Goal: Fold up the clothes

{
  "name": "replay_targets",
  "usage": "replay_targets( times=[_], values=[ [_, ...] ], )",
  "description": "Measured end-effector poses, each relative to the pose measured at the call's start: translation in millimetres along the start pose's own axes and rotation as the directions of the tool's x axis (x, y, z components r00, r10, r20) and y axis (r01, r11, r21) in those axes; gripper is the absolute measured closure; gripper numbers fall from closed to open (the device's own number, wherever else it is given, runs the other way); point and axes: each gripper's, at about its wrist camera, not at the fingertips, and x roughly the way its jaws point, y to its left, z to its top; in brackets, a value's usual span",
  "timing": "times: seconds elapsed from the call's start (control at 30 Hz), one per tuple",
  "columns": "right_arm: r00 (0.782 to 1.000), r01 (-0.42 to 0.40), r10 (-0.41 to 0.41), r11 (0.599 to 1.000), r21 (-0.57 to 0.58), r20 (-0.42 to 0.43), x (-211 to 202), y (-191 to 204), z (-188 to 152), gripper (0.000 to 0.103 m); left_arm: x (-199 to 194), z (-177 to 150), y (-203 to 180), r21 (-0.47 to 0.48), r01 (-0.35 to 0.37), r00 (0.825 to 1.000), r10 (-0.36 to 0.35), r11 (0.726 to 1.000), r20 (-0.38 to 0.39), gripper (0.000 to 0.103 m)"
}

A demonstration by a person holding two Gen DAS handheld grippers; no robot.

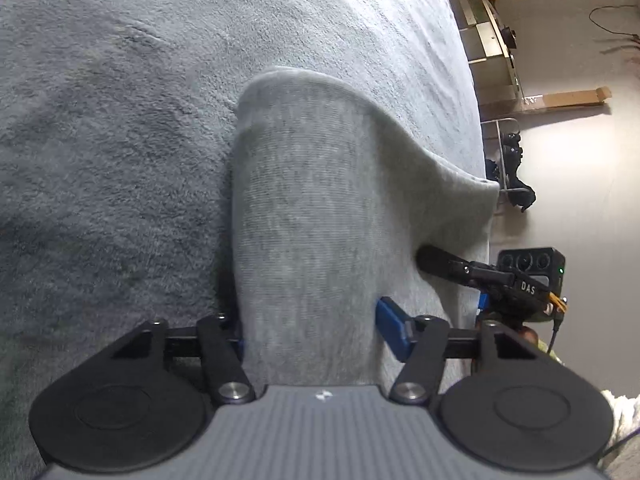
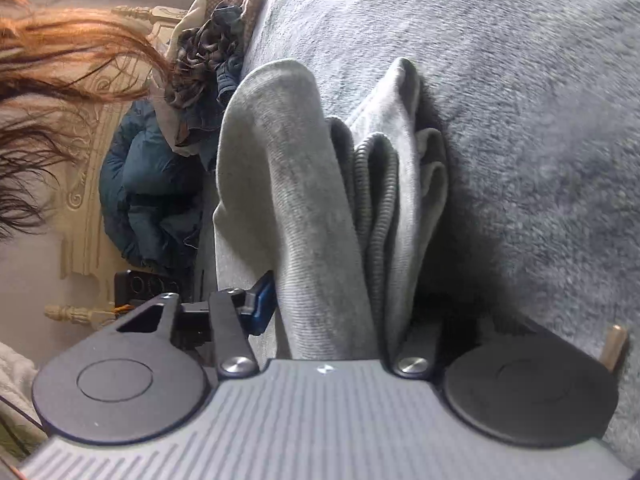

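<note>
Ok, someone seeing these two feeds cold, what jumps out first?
The light grey garment, bunched and running straight up between the left tongs in the middle of the left wrist view. In the right wrist view, its ribbed folds sit in the right tongs, over the fuzzy grey blanket. Left of that, a dark clothes pile.

Soft daylight, slight motion blur, heavy fisheye bending at edges

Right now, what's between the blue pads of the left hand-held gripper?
The light grey garment: a bunched fold of it fills the gap of the left hand-held gripper, draping onward over the grey blanket. The left wrist view shows this.
</note>
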Motion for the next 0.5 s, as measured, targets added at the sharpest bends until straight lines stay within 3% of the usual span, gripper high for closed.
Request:
replay_targets(
  times=[0.17, 0.5],
  values=[
    [0.997, 0.05, -0.048, 0.998, -0.029, 0.062, -12, 24, -12, 0.061, -7, 3, -23, -0.006, -0.026, 1.0, 0.026, 1.0, 0.009, 0.058],
    [0.983, 0.082, -0.076, 0.996, -0.027, 0.165, -50, 74, -30, 0.063, -34, 0, -98, 0.079, -0.018, 1.0, 0.018, 0.997, -0.002, 0.058]
  ],
)
